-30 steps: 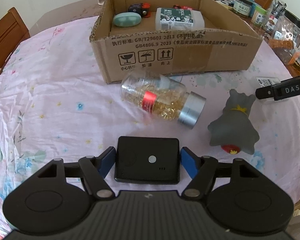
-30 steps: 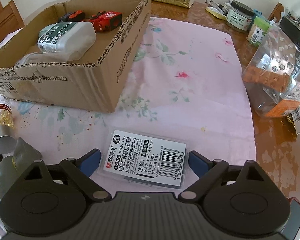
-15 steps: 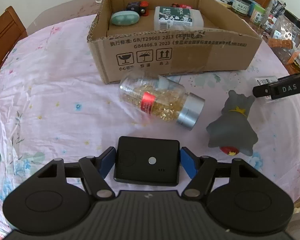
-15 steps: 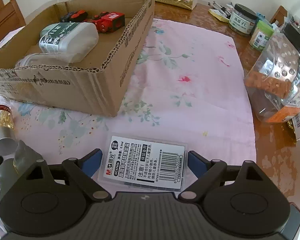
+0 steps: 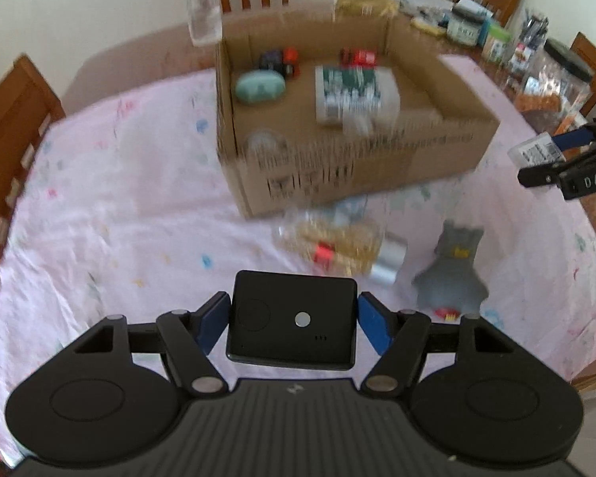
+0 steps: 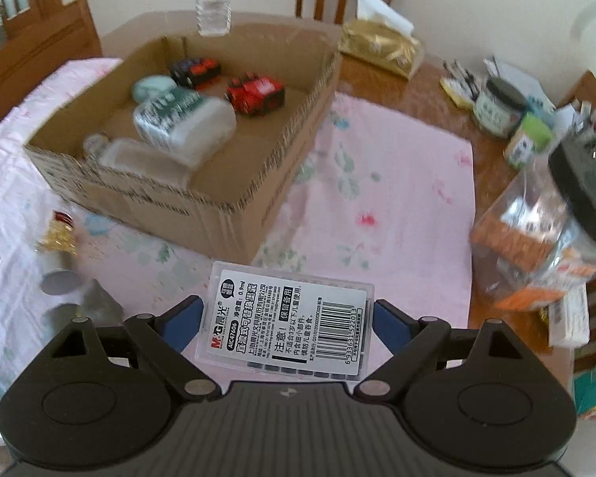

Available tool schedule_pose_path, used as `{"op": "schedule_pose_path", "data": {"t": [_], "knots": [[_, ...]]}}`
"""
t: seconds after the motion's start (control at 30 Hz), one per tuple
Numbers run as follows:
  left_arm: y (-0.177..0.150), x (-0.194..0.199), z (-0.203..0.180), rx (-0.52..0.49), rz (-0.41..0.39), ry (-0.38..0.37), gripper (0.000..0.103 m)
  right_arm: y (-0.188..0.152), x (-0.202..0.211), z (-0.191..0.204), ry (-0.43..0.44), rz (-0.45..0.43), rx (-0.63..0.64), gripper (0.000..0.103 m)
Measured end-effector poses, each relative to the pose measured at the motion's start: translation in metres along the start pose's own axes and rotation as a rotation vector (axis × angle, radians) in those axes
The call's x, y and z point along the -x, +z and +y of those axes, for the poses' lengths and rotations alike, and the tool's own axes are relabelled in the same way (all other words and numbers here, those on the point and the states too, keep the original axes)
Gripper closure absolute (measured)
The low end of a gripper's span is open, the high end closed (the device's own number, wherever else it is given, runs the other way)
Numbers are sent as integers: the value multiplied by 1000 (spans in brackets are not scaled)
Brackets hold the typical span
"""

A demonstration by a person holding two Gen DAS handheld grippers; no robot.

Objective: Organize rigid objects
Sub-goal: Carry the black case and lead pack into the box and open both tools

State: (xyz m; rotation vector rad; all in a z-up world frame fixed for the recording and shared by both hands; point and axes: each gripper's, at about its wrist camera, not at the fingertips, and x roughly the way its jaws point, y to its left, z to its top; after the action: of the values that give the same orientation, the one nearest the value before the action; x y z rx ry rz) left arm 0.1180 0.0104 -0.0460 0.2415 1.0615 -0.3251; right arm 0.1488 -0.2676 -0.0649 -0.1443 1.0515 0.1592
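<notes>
Left claw [image 5: 292,328] pinches a black box [image 5: 292,320]; right claw [image 6: 286,318] pinches a clear labelled case [image 6: 288,314] — both held above the table [image 5: 119,218], near the cardboard box [image 5: 337,175].

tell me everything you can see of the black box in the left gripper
The black box is a flat, matte, plastic-looking rectangle with rounded corners. Its top face shows a faint round recess on the left, a small silver disc near the middle and three tiny dots to the right. It lies level between the blue pads of the left gripper, which press on its two short sides, above the pink tablecloth.
</notes>
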Motion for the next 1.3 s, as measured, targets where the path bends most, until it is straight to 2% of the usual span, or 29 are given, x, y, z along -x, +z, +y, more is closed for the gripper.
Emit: {"op": "schedule_pose_path", "data": {"t": [0.17,0.37,0.6,0.8,0.93,1.0,1.07,1.17,1.3], "knots": [[35,13,1,-16,-84,-9,33,18,21,4,53,-56,38,9],[77,4,-2,-54,-150,-26,33,36,35,12,79,-114,69,9],[111,-36,2,-78,-139,-22,33,51,39,16,77,-150,38,9],[126,-63,7,-112,-138,-8,33,56,34,20,56,-139,5,9],[132,-75,14,-106,-142,-30,33,58,32,24,34,-126,-8,9],[133,-78,16,-104,-162,-28,30,60,31,27,23,-118,-13,9],[134,-77,17,-113,-179,-14,10,61,31,30,9,-114,-12,9],[131,-68,18,-115,-225,-16,8,65,33,35,0,-111,-9,9],[123,-52,25,-85,-244,-32,7,71,32,42,-11,-110,2,9]]}}
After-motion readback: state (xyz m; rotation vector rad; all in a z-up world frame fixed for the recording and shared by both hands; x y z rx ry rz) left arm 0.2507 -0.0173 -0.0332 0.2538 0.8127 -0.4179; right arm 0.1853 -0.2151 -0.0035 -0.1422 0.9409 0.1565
